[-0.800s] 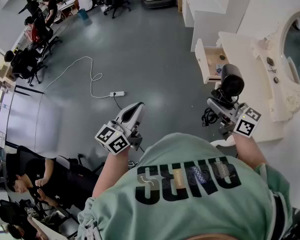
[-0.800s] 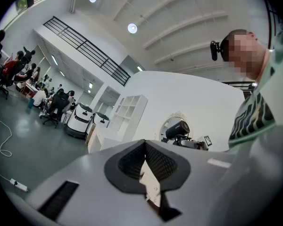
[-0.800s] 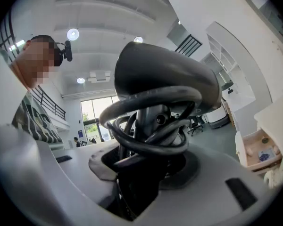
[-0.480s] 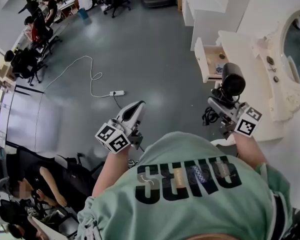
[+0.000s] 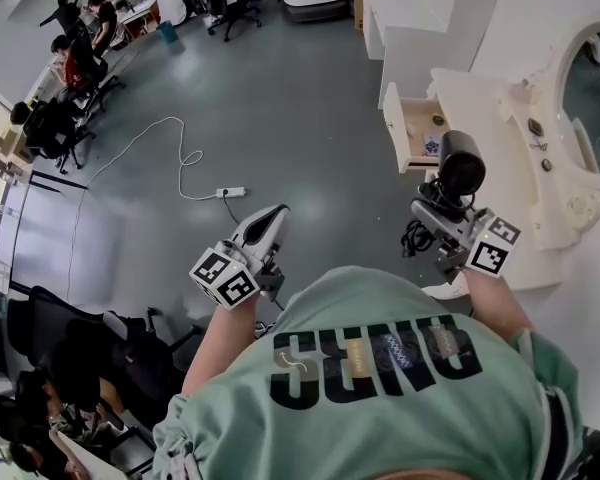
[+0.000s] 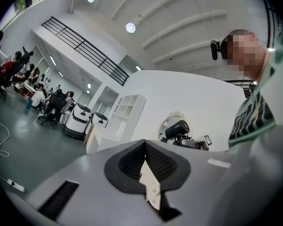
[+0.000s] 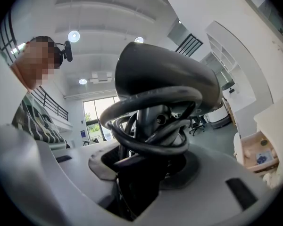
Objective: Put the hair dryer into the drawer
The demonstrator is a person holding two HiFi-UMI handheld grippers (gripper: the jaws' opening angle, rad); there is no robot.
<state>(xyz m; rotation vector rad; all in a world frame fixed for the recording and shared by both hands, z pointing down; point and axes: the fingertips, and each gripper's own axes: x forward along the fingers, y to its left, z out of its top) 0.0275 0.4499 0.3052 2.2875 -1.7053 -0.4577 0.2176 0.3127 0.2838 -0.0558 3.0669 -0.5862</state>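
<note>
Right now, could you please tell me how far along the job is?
Done: the drawer is open, and the hair dryer, cord wound round it, is picked up. In hand: the right gripper grips it, short of the drawer. Left: carry it over, lower it in and let go. The left gripper is shut and empty.
</note>
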